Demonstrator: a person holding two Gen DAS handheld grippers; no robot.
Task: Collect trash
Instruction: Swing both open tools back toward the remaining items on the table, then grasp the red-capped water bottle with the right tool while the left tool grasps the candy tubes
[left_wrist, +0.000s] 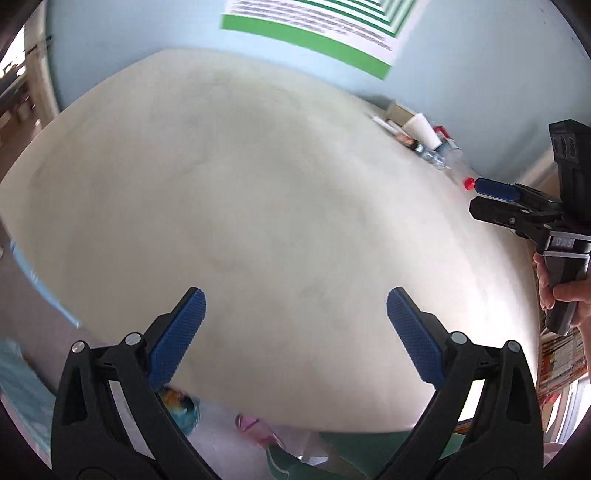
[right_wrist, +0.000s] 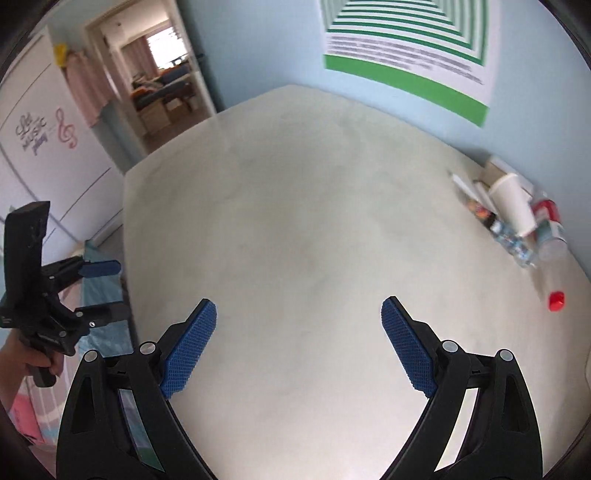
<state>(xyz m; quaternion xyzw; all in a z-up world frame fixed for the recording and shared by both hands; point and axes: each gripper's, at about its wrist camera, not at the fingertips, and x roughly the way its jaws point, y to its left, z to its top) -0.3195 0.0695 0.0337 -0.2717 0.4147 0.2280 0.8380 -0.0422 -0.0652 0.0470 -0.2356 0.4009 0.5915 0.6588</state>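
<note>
Trash (right_wrist: 517, 218) lies on table (right_wrist: 295, 240); both claws (left_wrist: 295, 332) (right_wrist: 299, 339) released; "DAS" marks right handle (left_wrist: 563, 245).

The trash heap (right_wrist: 517, 218) at the far right of the worktop (right_wrist: 295, 240) is smeared by motion: a white cup (right_wrist: 511, 205) and a red cap (right_wrist: 556, 301) read clearly, but the bottles and wrappers under and beside the cup run together, and their labels cannot be read. In the left wrist view the same heap (left_wrist: 424, 138) is too small to sort out. The poster (right_wrist: 406, 55) is cut by the top edge and its text is blurred. Below the worktop's near edge, colourful items (left_wrist: 181, 406) are partly hidden behind the left tool's arms and too blurred to name. The right tool (left_wrist: 517, 206) is cut off by the frame edge.
</note>
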